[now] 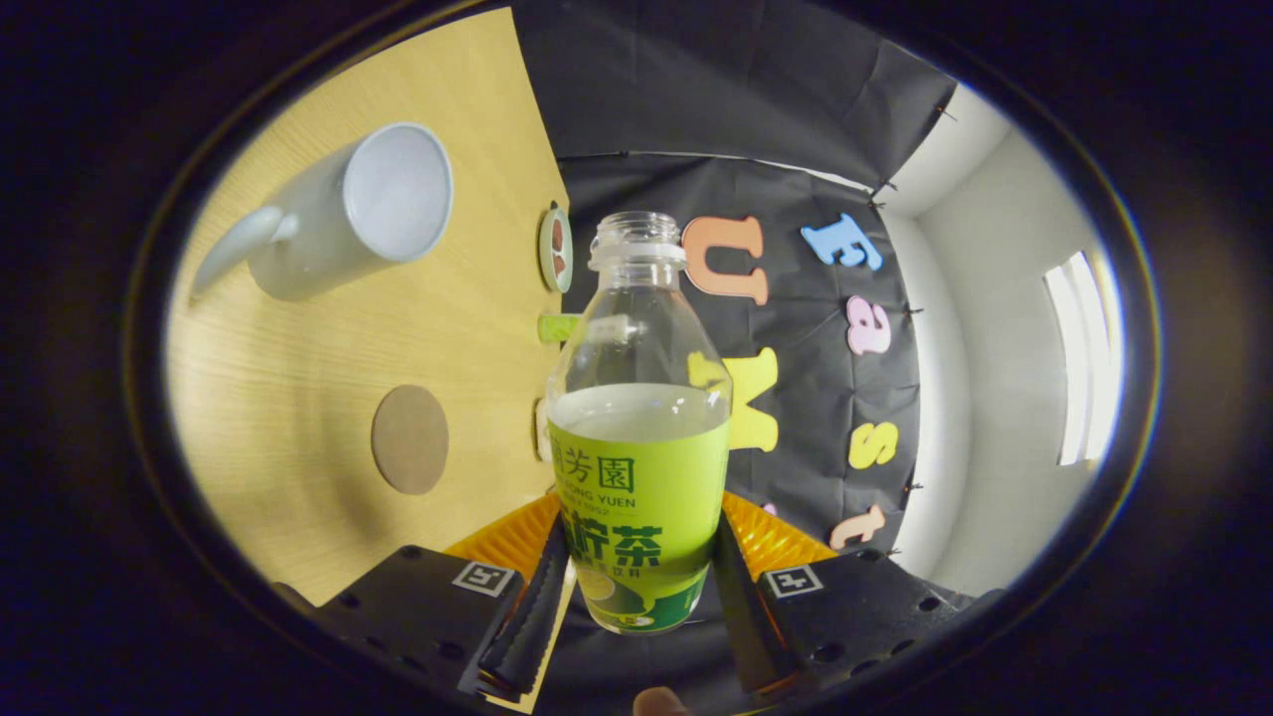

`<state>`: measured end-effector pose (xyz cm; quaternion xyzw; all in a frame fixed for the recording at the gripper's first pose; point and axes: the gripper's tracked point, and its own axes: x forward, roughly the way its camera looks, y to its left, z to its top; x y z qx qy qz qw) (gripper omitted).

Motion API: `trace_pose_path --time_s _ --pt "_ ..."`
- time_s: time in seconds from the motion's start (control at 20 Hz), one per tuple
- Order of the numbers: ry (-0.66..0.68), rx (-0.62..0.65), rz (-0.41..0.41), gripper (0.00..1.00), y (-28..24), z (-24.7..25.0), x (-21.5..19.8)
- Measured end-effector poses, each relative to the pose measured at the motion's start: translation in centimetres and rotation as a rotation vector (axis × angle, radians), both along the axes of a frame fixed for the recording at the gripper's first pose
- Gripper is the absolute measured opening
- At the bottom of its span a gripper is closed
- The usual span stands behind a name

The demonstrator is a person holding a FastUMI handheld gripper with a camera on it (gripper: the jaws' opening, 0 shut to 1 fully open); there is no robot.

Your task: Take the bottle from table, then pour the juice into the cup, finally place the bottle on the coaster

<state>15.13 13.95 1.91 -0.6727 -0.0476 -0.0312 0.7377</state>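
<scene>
- Gripping the bottle: gripper jaws closed on its labelled lower body, one finger on each side.
- Bottle uncapped, liquid filling roughly its lower half.
- Cup on table, beyond bottle's neck side.
- Coaster between cup and fingers, bare.

Bottle between tongs — cup beyond

Bottle at centre frame, green label printed with large Chinese characters 芳園 and 柠茶, small Latin line partly legible as "ONG YUEN", remaining small print too fine to read
</scene>
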Motion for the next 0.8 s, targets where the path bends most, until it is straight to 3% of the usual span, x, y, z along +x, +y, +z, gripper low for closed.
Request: trace_pose_path --time_s 0.8 --pt "-0.057 -0.158 0.009 0.77 1.4 1.0 -0.9"
